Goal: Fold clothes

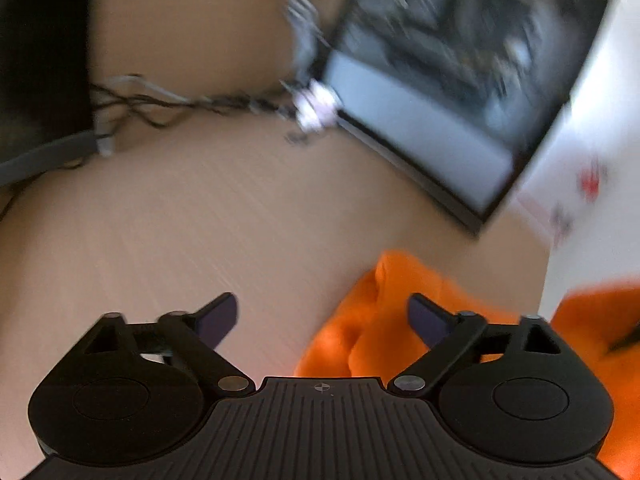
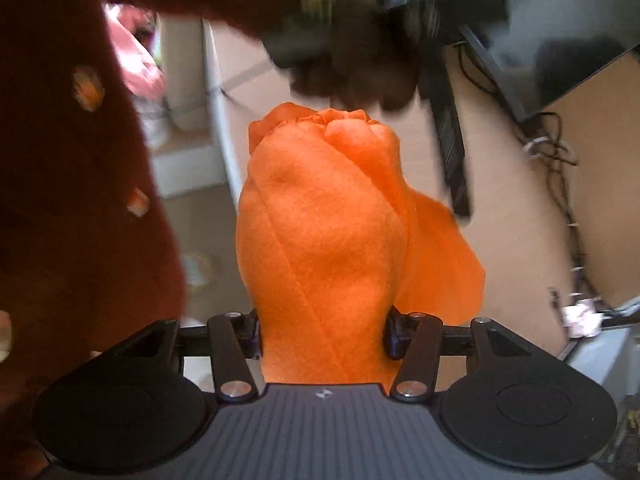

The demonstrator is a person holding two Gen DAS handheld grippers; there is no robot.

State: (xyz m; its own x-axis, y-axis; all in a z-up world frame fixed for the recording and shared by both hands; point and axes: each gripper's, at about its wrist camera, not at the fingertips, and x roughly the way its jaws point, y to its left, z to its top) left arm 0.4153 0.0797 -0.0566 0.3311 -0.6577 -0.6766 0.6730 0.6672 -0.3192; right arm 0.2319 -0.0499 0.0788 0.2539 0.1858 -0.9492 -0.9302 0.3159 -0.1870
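An orange fleece garment (image 2: pixel 324 232) hangs bunched in the right wrist view, and my right gripper (image 2: pixel 323 334) is shut on its thick lower part. Above the cloth's gathered top, a person's hand (image 2: pixel 352 76) holds the other gripper. In the left wrist view my left gripper (image 1: pixel 322 316) stands open above the tan table (image 1: pixel 200 220), with nothing between its fingers. A fold of the orange garment (image 1: pixel 360 332) lies just behind its right finger (image 1: pixel 430 320) and spreads off to the right. This view is blurred by motion.
A tilted dark monitor (image 1: pixel 448 80) and a tangle of cables (image 1: pixel 168 104) sit at the back of the table. A white box (image 1: pixel 592 160) stands at the right. In the right wrist view a dark red sleeve (image 2: pixel 72 200) fills the left side, and a monitor (image 2: pixel 560 40) with cables (image 2: pixel 560 168) stands at the right.
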